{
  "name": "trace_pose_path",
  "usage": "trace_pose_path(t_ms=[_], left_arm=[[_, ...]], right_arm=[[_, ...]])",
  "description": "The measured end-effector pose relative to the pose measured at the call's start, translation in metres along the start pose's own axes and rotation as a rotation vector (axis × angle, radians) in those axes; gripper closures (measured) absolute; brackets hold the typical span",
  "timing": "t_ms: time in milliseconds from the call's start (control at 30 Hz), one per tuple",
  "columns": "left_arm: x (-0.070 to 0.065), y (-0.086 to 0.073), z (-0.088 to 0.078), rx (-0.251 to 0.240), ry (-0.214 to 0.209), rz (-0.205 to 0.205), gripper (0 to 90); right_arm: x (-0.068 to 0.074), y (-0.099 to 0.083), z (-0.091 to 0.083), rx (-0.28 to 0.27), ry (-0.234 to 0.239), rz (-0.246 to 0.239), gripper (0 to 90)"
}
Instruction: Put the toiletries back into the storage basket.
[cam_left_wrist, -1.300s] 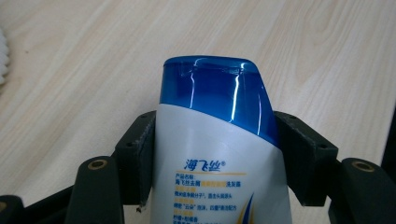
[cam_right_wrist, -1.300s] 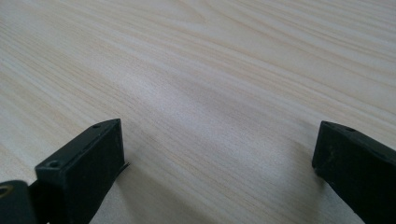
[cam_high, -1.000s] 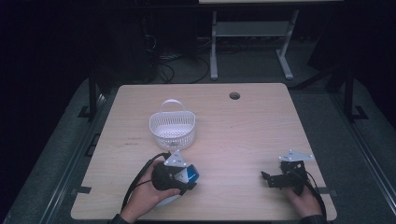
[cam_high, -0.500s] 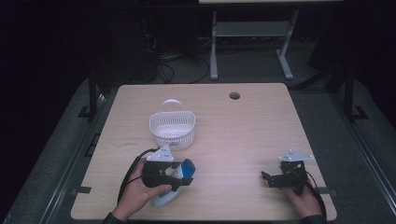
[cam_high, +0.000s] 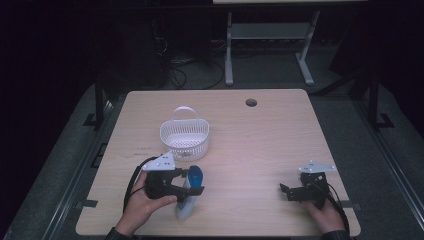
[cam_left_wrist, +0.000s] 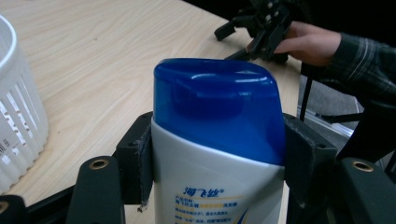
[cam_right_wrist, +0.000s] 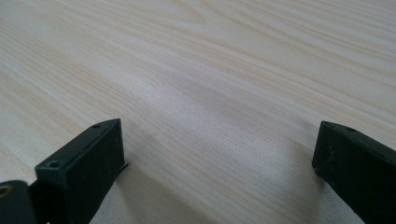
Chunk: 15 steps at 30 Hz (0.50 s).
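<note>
A white shampoo bottle (cam_high: 186, 202) with a blue cap (cam_left_wrist: 219, 100) is clamped between the jaws of my left gripper (cam_high: 192, 182) near the table's front left. The jaws press on both sides of the bottle just below the cap. A white plastic basket (cam_high: 184, 133) with a handle stands a little behind the bottle, apart from it. My right gripper (cam_high: 290, 192) rests near the front right corner, jaws wide apart over bare wood (cam_right_wrist: 219, 93), nothing between them.
The wooden table (cam_high: 260, 145) has a round cable hole (cam_high: 251, 102) at the back. Behind the table are a metal stand (cam_high: 270, 45) and cables on a dark floor. The other hand and its gripper (cam_left_wrist: 266, 28) appear far off in the left gripper view.
My left gripper has shifted slightly left and toward the front edge with the bottle, which now tilts more toward the front. The right gripper has stayed still.
</note>
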<state>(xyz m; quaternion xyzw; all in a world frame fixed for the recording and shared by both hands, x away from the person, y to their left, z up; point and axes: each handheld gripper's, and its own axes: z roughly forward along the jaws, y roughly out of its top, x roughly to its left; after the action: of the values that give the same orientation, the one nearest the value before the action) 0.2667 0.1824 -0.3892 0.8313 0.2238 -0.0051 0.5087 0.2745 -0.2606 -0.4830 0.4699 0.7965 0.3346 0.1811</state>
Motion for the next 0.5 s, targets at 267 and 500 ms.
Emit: trace_pose_path(t_ms=[267,500], left_arm=[[-0.0005,0.0009,-0.0028,-0.028,-0.002,0.009,35.6],[-0.0004,0.0048,-0.0086,-0.049,0.020,0.014,35.6]], right_arm=[[0.0000,0.0000,0.0000,0.000,0.000,-0.001,1.7],[0.0000,0.0000,-0.0001,0.001,0.000,0.000,1.7]])
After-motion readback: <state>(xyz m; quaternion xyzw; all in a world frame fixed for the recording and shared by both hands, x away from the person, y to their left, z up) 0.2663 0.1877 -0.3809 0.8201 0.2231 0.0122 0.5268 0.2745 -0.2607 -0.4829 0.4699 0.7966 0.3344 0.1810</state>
